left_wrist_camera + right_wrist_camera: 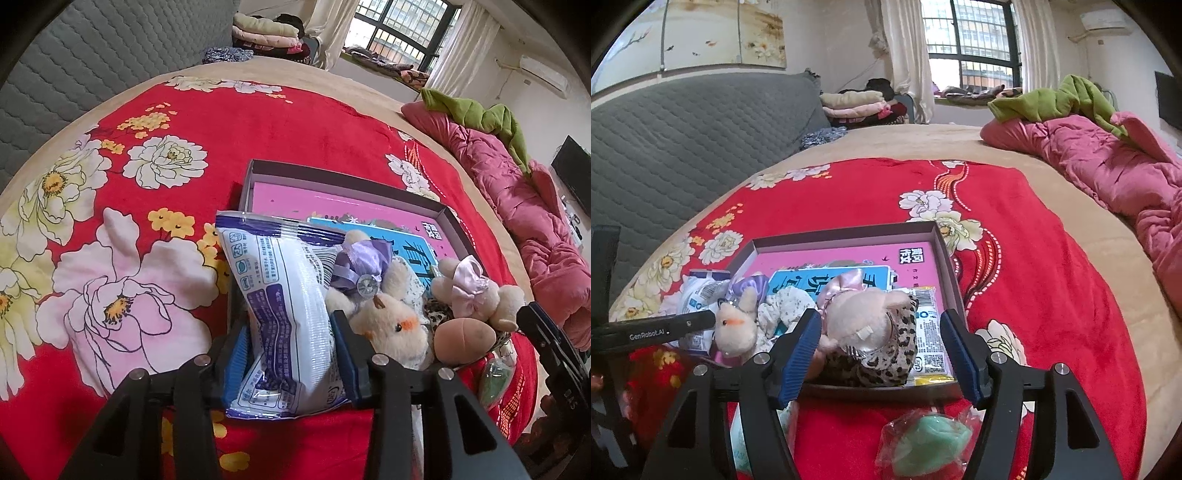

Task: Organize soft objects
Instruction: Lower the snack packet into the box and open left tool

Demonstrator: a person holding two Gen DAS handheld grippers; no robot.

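My left hand-held gripper (291, 354) has its pads on the crinkly white packet (280, 317) at the box (448, 218) edge; light, slippery, best pinched mid-body; my right hand-held gripper (882, 354) stands apart around the squashy plush toy (864, 325) inside.

Box (943, 254) near end crowded with plush toys (864, 325); far end open.
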